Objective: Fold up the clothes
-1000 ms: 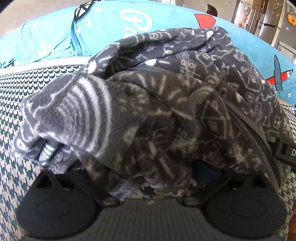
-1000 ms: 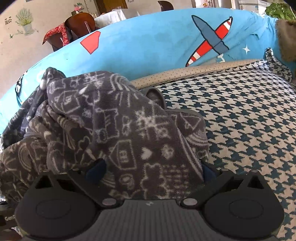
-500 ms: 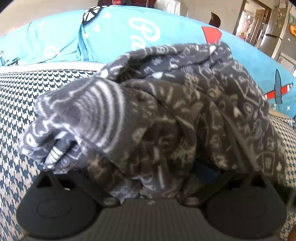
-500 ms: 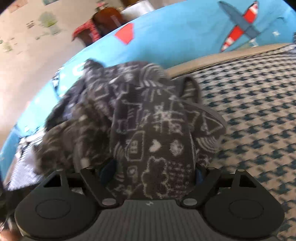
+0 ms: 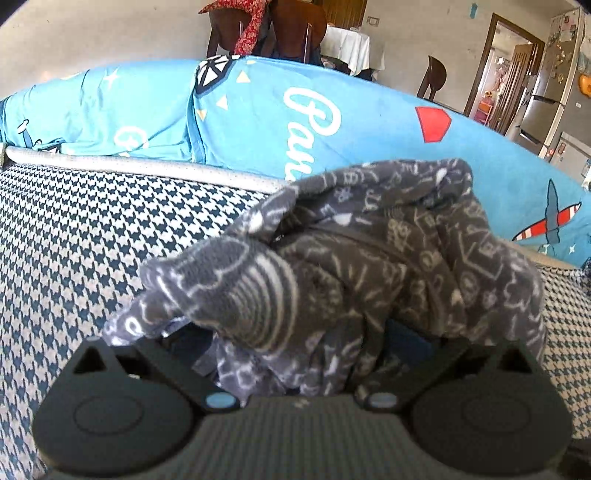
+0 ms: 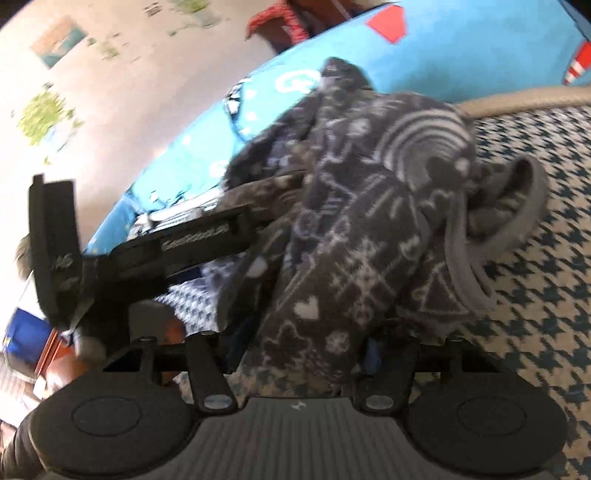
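Observation:
A dark grey fleece garment (image 5: 388,266) with white doodle print hangs bunched above the houndstooth sofa seat (image 5: 92,240). My left gripper (image 5: 295,339) is shut on a thick wad of it, and the cloth hides the fingertips. In the right wrist view the same garment (image 6: 369,221) drapes down between the jaws of my right gripper (image 6: 306,347). Those jaws are closing on a fold that fills most of the gap, and a sliver of gap still shows on the left side. The left gripper's black body (image 6: 177,240) reaches into the garment from the left.
A blue printed backrest cover (image 5: 277,122) runs along the far edge of the seat. Behind it stand wooden chairs (image 5: 266,33), a white-clothed table and a doorway (image 5: 509,74). Houndstooth seat (image 6: 535,295) lies bare to the right of the garment.
My left gripper has risen with the garment, so more of the room shows above the backrest. The right gripper has swung left, its jaws have narrowed around a fold, and the left gripper has come into its view.

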`<state>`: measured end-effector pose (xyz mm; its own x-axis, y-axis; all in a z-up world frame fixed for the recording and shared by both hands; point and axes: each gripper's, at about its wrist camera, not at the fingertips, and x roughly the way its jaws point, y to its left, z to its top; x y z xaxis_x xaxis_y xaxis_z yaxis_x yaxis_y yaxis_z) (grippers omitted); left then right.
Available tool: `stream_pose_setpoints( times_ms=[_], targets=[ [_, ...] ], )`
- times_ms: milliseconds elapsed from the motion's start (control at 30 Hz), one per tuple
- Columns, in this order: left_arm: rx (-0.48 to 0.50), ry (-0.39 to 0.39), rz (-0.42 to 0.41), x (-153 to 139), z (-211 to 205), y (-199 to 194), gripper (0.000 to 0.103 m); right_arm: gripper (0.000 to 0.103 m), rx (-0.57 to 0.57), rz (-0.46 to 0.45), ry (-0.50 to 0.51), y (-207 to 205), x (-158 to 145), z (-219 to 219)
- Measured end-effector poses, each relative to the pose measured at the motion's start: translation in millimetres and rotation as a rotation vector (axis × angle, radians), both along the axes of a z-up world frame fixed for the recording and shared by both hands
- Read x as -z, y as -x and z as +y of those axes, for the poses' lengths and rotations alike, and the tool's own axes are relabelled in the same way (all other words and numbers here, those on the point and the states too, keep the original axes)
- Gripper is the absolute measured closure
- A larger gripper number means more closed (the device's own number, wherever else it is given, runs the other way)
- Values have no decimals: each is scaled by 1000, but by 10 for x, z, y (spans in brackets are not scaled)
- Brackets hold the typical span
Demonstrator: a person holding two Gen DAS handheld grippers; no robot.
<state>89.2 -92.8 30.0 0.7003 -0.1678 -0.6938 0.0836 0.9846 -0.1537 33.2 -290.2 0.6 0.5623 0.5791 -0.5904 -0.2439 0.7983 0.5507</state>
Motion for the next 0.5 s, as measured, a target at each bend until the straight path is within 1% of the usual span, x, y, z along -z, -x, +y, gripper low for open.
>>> stream_pose_setpoints(
  times_ms=[100, 200, 233, 300, 433, 500],
  targets=[
    [6, 18, -7, -45, 33, -1, 0, 42, -21, 6, -4, 11, -36, 29],
    [10, 10, -20, -104, 44, 33, 0, 43, -48, -4, -2, 66, -74, 34],
    [10, 11, -20, -118, 52, 27, 0, 45, -55, -8, -6, 89, -80, 53],
    [8, 17, -21, -147, 76, 42, 0, 46, -75, -16, -6, 142, -83, 97],
    [-1, 18, -31, -207, 148, 78, 0, 44, -109, -43, 62, 231, -158, 187],
    [-6, 17, -34, -232, 180, 80, 0, 44, -95, -52, 101, 255, -227, 142]
  ],
)
